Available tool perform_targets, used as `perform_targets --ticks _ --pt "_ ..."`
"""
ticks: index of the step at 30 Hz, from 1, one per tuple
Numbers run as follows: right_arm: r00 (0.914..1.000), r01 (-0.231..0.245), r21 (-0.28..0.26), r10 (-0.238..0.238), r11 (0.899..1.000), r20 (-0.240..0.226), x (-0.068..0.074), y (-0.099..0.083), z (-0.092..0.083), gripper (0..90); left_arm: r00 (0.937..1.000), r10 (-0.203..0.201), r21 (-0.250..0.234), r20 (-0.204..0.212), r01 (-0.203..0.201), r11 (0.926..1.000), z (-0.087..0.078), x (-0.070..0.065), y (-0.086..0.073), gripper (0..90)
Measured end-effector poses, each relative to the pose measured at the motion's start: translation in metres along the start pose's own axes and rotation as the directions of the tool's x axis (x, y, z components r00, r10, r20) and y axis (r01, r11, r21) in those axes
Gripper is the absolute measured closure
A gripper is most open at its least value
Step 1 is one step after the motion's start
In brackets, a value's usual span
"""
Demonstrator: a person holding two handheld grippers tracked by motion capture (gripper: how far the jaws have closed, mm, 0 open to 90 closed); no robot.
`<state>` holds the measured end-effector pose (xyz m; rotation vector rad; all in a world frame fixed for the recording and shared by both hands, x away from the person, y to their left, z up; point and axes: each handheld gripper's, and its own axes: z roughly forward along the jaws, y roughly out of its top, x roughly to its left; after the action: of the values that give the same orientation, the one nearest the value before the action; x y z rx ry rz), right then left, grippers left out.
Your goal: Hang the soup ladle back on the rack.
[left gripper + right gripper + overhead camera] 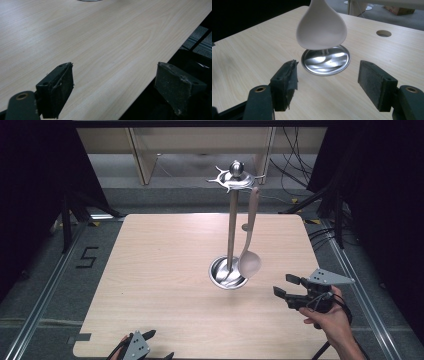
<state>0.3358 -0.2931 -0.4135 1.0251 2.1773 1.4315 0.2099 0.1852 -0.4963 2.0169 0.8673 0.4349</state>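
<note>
Holding a gripper in each hand, we are working from the near edge of the table (165, 270). Our left gripper (145, 346) is sitting low at that near edge, toward the left, and its jaws are standing spread wide with nothing between them, one over the pale wood and the other hanging past the table's edge.

Farther in and to the right, our right hand (332, 320) is carrying the right gripper (286, 286) just above the table, its jaws pointing toward the middle. They are gaping apart and gripping nothing; bare wood is showing between the pads (375, 85).

Just beyond those jaws, the ladle (248, 260) is hanging free, its pale bowl facing the right gripper and hovering just above the round metal base (225, 274) without our jaws touching it. Its long handle is running up to a hook on the crown of the stand (231, 225), a shiny upright pole topped with a ball and curling arms.

Farther still, a small round hole (383, 33) is showing in the tabletop behind the stand, and wooden furniture legs (141, 157) and loose black cables (295, 167) are lying on the floor past the far edge.
</note>
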Motion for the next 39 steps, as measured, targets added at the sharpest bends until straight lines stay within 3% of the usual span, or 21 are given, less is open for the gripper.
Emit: perform_targets --ticks 1,2,3,4,6,10,14,16,17,18,20,22,26,27,31,33,39 --pt "0.9997 -0.022 0.017 0.022 1.0 0.0 0.002 -0.001 -0.001 32.5 0.9997 0.022 0.022 -0.006 -0.022 0.9995 -0.001 0.002 0.0 14.8" --pt "1.0 -0.002 0.007 0.002 1.0 0.0 0.001 -0.003 0.0 32.4 0.9997 0.022 0.022 -0.006 -0.022 0.9995 -0.001 0.002 0.0 14.8" --pt "0.9993 -0.037 0.034 0.037 0.999 0.001 0.004 -0.004 -0.001 32.4 0.9997 0.022 0.021 -0.007 -0.022 0.9995 -0.001 0.002 0.0 14.8" --pt "0.9999 -0.011 0.03 0.011 1.0 -0.011 0.002 -0.005 0.0 32.4 0.9997 0.022 0.021 -0.008 -0.022 0.9995 -0.001 0.002 0.0 14.8" --pt "0.9995 -0.027 0.034 0.028 0.999 -0.018 0.004 -0.008 0.001 32.1 0.9997 0.024 0.021 -0.008 -0.024 0.9995 -0.001 0.002 0.0 14.8" --pt "0.9999 0.008 0.049 -0.007 0.999 -0.013 0.004 -0.012 0.002 31.7 0.9996 0.025 0.02 -0.009 -0.025 0.9995 -0.001 0.002 0.0 14.8" --pt "0.9998 -0.012 0.074 0.013 0.997 -0.018 0.009 -0.017 0.004 31.3 1.0 -0.004 -0.007 0.001 0.004 1.0 0.001 -0.001 0.0 14.8" --pt "0.9998 0.012 0.09 -0.011 0.996 -0.017 0.011 -0.021 0.004 30.9 0.9997 0.024 0.021 -0.008 -0.024 0.9995 -0.001 0.002 0.0 14.8" --pt "0.9993 0.036 0.086 -0.034 0.996 -0.018 0.01 -0.021 0.005 30.7 1.0 0.003 0.01 -0.001 -0.003 0.9999 0.0 0.001 -0.001 14.8" --pt "0.9997 0.013 0.098 -0.011 0.995 -0.021 0.013 -0.023 0.005 30.5 1.0 0.003 0.011 -0.001 -0.003 0.9999 0.0 0.001 -0.001 14.8" --pt "0.999 0.042 0.087 -0.04 0.995 -0.021 0.012 -0.024 0.005 30.2 0.9999 0.015 0.013 -0.001 -0.015 0.9998 0.0 0.001 0.0 14.8" --pt "0.9997 0.016 0.103 -0.014 0.995 -0.021 0.015 -0.026 0.003 29.0 0.9997 0.024 0.027 -0.005 -0.024 0.9993 0.0 0.001 0.0 14.7" --pt "0.9994 0.032 0.098 -0.031 0.995 -0.014 0.015 -0.03 0.001 26.9 1.0 0.007 0.012 0.001 -0.007 0.9999 0.001 0.0 0.0 14.8" --pt "0.9998 0.011 0.11 -0.009 0.994 -0.016 0.016 -0.03 0.0 26.3 1.0 0.008 0.014 0.003 -0.008 0.9999 0.001 0.0 0.0 14.8" --pt "0.9998 0.015 0.096 -0.014 0.995 -0.012 0.016 -0.036 0.0 24.8 1.0 0.002 0.012 0.001 -0.002 0.9999 0.001 0.0 -0.001 14.8" --pt "0.9998 0.012 0.114 -0.01 0.993 -0.02 0.017 -0.039 0.0 24.0 0.9999 -0.01 0.003 0.004 0.01 0.9999 0.001 -0.001 -0.001 14.8" --pt "0.9995 0.008 0.13 -0.004 0.992 -0.031 0.02 -0.05 0.002 23.2 0.9996 0.026 0.029 -0.008 -0.026 0.9992 -0.001 0.001 0.0 14.8"
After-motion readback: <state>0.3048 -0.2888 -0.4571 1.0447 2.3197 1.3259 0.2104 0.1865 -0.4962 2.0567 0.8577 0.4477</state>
